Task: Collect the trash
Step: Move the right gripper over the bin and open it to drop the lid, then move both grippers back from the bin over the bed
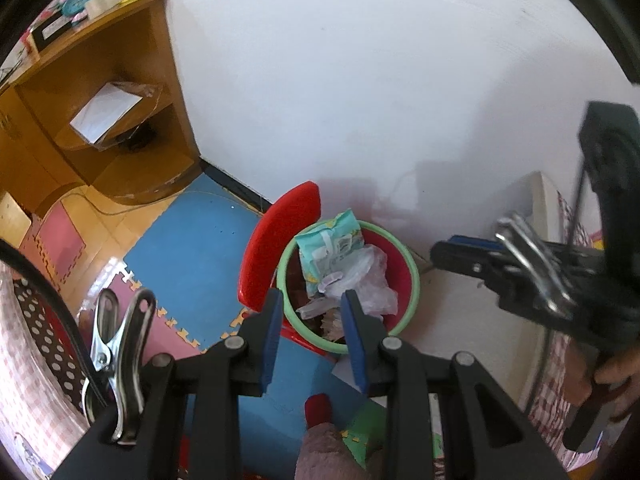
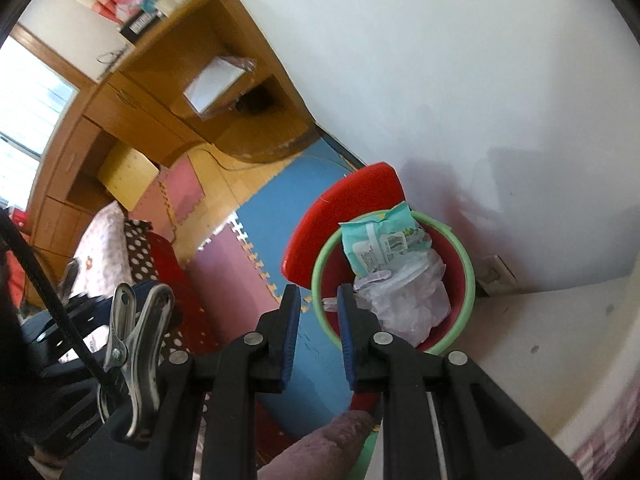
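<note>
- the trash is all sitting in the red bin (image 1: 404,276) with the green rim, lower middle of both views, tucked against the white wall (image 1: 360,80) next to a red chair back (image 1: 280,236); it stands on the blue foam floor mat (image 1: 192,256)
- on top there's a teal wipes packet (image 1: 328,248) poking up above the rim and a crumpled clear plastic bag (image 1: 372,280) slumped just below it — both touching, loosely piled
- left gripper (image 1: 310,336) hangs above the bin's near rim, fingers apart with nothing between them; right gripper (image 2: 318,334) is over the near-left rim in its own view, fingers also parted and empty
- handling guess: everything here looks super light; the bag is soft and slippery film, so it'll probably squash flat and slide unless you pinch a bunched fold, not a single layer
- the packet looks floppy but a bit firmer; I'd grab it by the sealed top edge sticking out
- if the bin itself has to move, the rim is stiff plastic — pinch the wall just under that green lip; can't tell what's deeper inside
</note>
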Demonstrator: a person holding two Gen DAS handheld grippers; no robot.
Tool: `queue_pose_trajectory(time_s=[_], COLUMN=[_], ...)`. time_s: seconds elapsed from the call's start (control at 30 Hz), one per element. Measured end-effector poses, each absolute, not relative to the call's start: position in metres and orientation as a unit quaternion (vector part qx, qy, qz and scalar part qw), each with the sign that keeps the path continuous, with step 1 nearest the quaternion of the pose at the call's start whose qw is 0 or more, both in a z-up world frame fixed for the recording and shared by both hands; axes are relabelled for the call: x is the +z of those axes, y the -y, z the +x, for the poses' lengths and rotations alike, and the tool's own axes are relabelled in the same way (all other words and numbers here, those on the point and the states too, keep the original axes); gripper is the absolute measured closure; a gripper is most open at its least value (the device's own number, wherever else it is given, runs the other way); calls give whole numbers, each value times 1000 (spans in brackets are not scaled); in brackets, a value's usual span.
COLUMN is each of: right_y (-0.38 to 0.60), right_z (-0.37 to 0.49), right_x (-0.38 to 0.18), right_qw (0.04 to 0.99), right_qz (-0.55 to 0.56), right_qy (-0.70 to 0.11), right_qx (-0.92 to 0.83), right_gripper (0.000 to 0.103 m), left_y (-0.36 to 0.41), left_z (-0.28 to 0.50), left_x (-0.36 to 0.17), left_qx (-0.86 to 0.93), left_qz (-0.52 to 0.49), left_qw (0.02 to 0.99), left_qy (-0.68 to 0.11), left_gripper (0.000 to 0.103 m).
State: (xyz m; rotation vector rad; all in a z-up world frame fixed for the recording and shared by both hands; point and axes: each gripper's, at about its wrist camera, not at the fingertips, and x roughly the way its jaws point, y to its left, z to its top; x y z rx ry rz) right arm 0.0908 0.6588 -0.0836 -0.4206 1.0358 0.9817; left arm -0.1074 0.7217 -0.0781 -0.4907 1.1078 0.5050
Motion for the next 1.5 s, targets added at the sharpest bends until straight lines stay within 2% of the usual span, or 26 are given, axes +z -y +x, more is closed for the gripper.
queue_pose_trajectory(time_s=[0.67, 1.5], right_y=[-524, -340], right_z=[42, 7], right_x=[-19, 7], right_qw=[800, 866], right_qz=[-104, 12], right_qy=[-413, -371], right_qx=[423, 336], right_gripper=[83, 83], left_y=[-646, -498], left_z=[-61, -25], left_x=[-31, 8], left_qx=[160, 61], left_qz=[-161, -69], left_qw=[824, 846], left_qy=[-520, -525], left_gripper=[72, 72])
